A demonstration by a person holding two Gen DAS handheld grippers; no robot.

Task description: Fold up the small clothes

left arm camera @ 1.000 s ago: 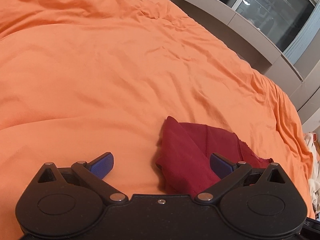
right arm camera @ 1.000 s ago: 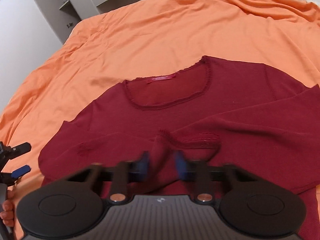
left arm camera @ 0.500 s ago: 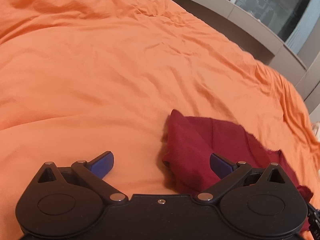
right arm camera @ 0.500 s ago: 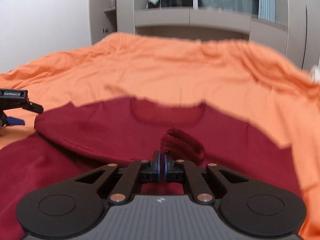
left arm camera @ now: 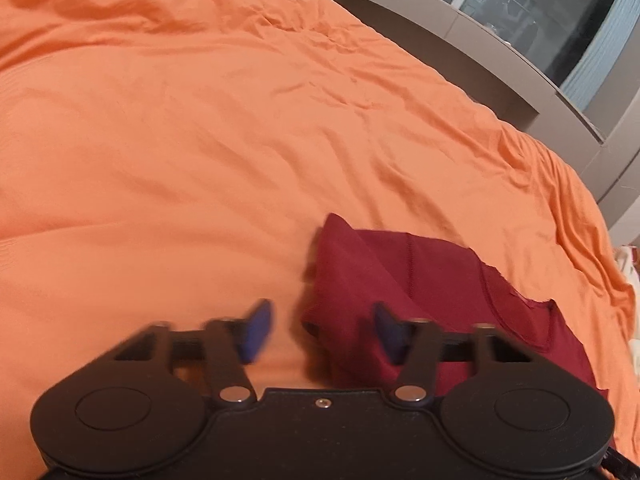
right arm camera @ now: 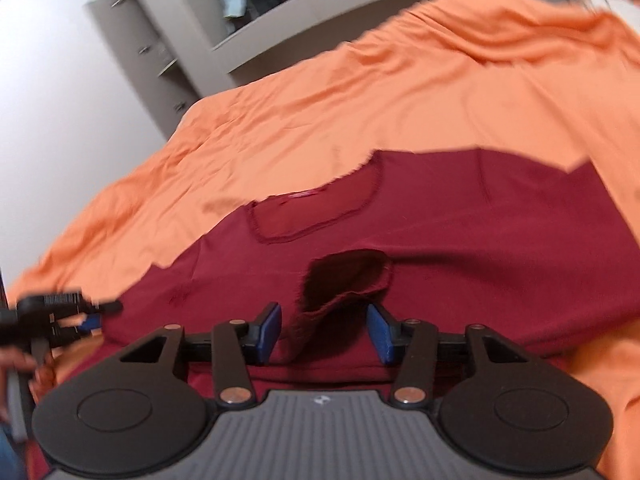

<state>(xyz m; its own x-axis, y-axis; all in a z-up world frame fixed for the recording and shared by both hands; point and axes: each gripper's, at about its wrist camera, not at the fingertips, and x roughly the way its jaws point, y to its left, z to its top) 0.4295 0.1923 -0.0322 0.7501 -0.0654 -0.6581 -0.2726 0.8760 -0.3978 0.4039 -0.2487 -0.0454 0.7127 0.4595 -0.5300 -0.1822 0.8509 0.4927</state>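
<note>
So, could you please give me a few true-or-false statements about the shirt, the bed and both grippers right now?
1. The shirt is dark red. True.
2. The bedcover is blue. False: it is orange.
3. The right gripper is clamped on the sleeve cuff. False: its jaws have just been opening and stand apart, cuff loose between them.
4. The left gripper has shirt fabric between its jaws. True.
5. The shirt's neckline faces away from the right gripper. True.

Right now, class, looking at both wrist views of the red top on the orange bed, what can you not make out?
- Red top: its lower hem is hidden behind the right gripper in the right wrist view.
- Left gripper: motion blur in the left wrist view hides whether its blue fingers touch cloth; its jaws have just been closing.
- Neck label: too small and blurred to read.
</note>
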